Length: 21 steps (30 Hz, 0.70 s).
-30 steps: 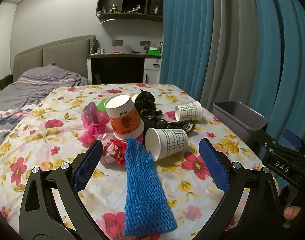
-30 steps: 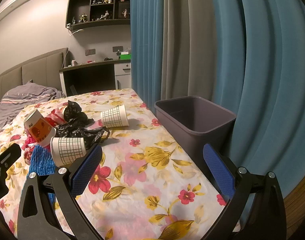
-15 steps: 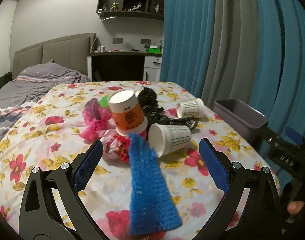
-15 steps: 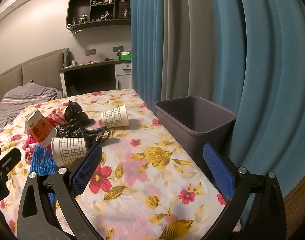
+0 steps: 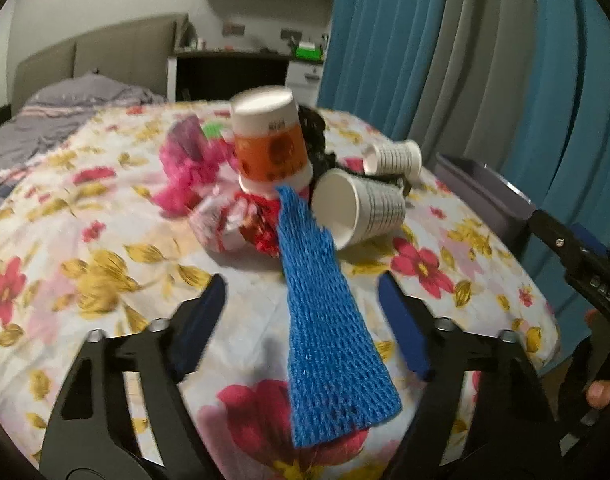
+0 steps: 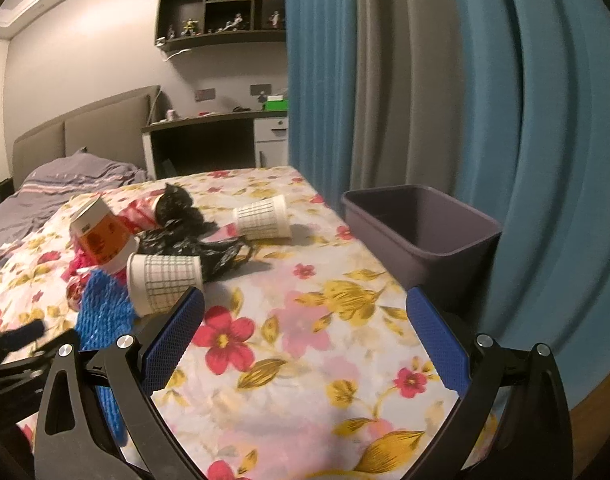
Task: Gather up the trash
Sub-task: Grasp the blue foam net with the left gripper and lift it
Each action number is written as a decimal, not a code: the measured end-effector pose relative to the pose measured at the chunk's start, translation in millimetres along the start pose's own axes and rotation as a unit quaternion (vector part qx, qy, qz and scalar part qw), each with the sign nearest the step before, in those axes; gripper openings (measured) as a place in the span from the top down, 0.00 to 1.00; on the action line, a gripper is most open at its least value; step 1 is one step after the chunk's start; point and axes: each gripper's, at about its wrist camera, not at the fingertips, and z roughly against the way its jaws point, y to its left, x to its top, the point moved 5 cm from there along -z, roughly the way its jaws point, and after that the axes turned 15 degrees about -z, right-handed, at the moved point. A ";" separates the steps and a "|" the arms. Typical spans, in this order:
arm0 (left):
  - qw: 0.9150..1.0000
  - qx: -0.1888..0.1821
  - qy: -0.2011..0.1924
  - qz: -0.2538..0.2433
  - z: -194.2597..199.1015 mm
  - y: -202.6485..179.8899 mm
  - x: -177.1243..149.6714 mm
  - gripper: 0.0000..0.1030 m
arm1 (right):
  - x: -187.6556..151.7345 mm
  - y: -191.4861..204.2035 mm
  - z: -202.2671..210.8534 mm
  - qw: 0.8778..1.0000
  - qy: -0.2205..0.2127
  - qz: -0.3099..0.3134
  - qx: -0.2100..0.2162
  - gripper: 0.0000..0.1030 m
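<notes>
A blue foam net sleeve [image 5: 325, 312] lies flat on the floral tablecloth, between the open jaws of my left gripper [image 5: 301, 300], which hovers over its near half without touching it. Behind it sit an orange-and-white cup [image 5: 269, 144] upside down, two gridded paper cups [image 5: 361, 208] [image 5: 397, 158] on their sides, a pink bag [image 5: 189, 168], a red-and-white wrapper [image 5: 233, 224] and a black bag [image 6: 185, 232]. My right gripper [image 6: 305, 328] is open and empty over bare tablecloth. The grey bin [image 6: 421, 232] stands at the table's right edge.
Blue and grey curtains [image 6: 425, 80] hang right behind the bin. A bed [image 6: 57, 176] and a desk [image 6: 209, 140] lie beyond the table. The table's right and near edges [image 6: 525, 380] are close to my right gripper. The right gripper's body shows in the left wrist view [image 5: 585, 272].
My left gripper has dropped and moved forward over the blue net sleeve, and its jaws have narrowed a little. The right gripper has barely moved.
</notes>
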 end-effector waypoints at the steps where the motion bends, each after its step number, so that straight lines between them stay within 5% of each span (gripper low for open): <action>1: 1.000 -0.005 0.008 0.002 -5.9 -0.4 -1.6 0.35 | -0.9 2.0 -1.2 1.000 0.003 0.002 0.004 0.07; 10: 0.997 -0.065 0.047 0.016 -33.8 -7.0 -13.5 0.93 | -14.6 24.4 -9.3 0.999 0.029 0.025 0.032 0.11; 21: 0.998 -0.053 -0.035 0.021 19.9 13.1 7.7 0.94 | -32.0 55.9 -27.3 0.994 0.072 0.044 0.066 0.32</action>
